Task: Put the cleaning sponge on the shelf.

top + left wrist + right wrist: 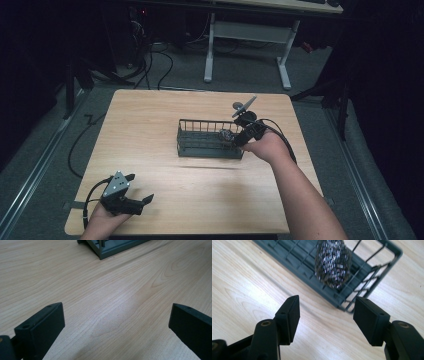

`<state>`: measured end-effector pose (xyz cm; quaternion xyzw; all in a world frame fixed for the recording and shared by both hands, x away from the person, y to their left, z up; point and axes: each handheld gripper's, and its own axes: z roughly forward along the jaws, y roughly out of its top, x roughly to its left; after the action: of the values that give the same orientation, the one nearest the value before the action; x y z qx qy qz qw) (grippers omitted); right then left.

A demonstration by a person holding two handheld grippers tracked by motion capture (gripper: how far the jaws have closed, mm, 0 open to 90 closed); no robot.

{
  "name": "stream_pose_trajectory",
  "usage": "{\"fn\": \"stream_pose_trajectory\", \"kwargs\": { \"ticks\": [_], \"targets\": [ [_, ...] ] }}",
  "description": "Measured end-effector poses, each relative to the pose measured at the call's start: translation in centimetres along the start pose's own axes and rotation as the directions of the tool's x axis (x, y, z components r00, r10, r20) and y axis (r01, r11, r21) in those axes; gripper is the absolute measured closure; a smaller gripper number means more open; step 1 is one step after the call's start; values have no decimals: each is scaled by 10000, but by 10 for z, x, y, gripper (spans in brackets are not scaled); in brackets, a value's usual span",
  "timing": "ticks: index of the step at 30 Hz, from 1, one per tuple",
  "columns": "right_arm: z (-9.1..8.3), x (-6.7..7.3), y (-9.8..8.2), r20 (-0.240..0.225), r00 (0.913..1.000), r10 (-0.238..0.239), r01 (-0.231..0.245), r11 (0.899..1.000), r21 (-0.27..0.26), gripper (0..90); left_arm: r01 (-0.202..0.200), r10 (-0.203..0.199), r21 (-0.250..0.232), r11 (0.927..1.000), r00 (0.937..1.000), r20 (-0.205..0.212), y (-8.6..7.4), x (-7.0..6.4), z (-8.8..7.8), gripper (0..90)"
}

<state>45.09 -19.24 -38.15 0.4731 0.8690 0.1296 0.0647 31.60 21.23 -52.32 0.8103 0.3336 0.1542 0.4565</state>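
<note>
Left tongs point(134, 200): near the bench's front left corner, jaws wide apart with nothing between them; probably waiting clear of the work.
Rack point(210, 148): dark wire rack, right of the bench's middle, long side parallel to the front edge.
Scourer point(225, 135): shiny steel-wool ball inside the rack at its right end, likely dropped there for storage.
Right tongs point(239, 139): just outside the rack's right end, jaws partly apart, gripping nothing; the scourer lies beyond their tips.
Bench point(150, 120): pale wood grain, otherwise bare.
Room: dark, grey carpet, floor cables, a white-legged desk behind.
</note>
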Motion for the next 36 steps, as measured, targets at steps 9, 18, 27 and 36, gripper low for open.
{"fn": "stream_pose_trajectory", "kwargs": {
  "ticks": [9,18,27,36],
  "targets": [
    [11,-2,-33,-261,9996,85,-95,9993,-371,355,54,-54,77,10000,9999,-103,-2,-1,1,9],
    [25,4,-80,5,9999,143,-140,9806,-1953,291,42,-40,144,9999,9999,-114,-2,-1,3,9],
    [49,15,-143,-443,9938,1015,-1107,8973,-4273,292,43,-40,231,9997,9999,-167,-2,-2,4,9],
    [74,39,-211,50,9921,1255,-979,7976,-5952,223,183,-183,24,9998,9997,-188,0,-1,5,8]
  ]
}}
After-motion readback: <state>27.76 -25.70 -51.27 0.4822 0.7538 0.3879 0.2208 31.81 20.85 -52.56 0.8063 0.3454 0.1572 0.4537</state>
